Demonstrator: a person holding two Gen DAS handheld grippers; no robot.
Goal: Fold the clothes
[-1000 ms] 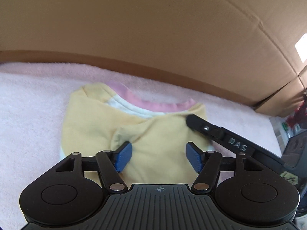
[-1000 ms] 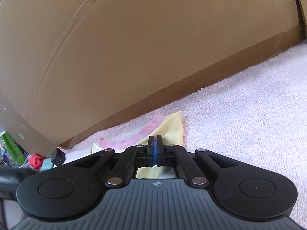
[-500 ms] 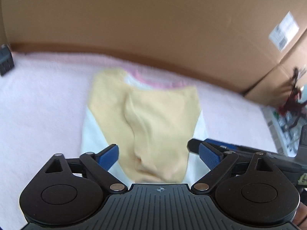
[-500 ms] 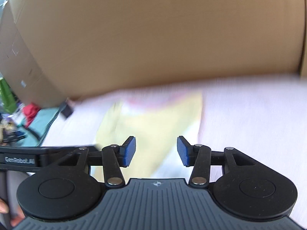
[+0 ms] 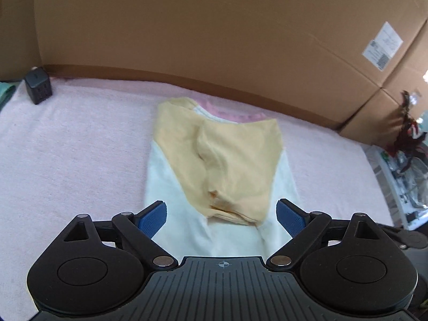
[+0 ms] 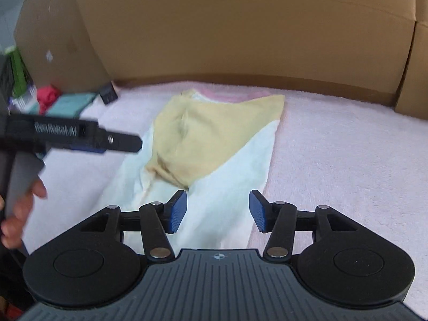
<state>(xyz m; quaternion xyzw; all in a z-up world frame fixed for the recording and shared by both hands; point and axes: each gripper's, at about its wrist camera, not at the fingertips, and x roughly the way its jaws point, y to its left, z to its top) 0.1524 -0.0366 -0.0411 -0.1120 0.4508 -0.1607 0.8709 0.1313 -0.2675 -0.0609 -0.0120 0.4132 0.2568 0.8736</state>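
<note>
Shirt [image 5: 216, 168]: white body, yellow sleeves folded across the chest, pink collar; lies flat on the pink blanket [image 5: 69, 160], before a cardboard box [image 5: 214, 32].
Left gripper [image 5: 221, 215]: jaws wide, holding nothing.
Right gripper [image 6: 218, 211]: jaws wide, holding nothing.

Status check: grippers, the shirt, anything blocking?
Left gripper and right gripper: jaws open, empty. Shirt flat on pink towel, yellow sleeves folded in. Nothing blocking.
</note>
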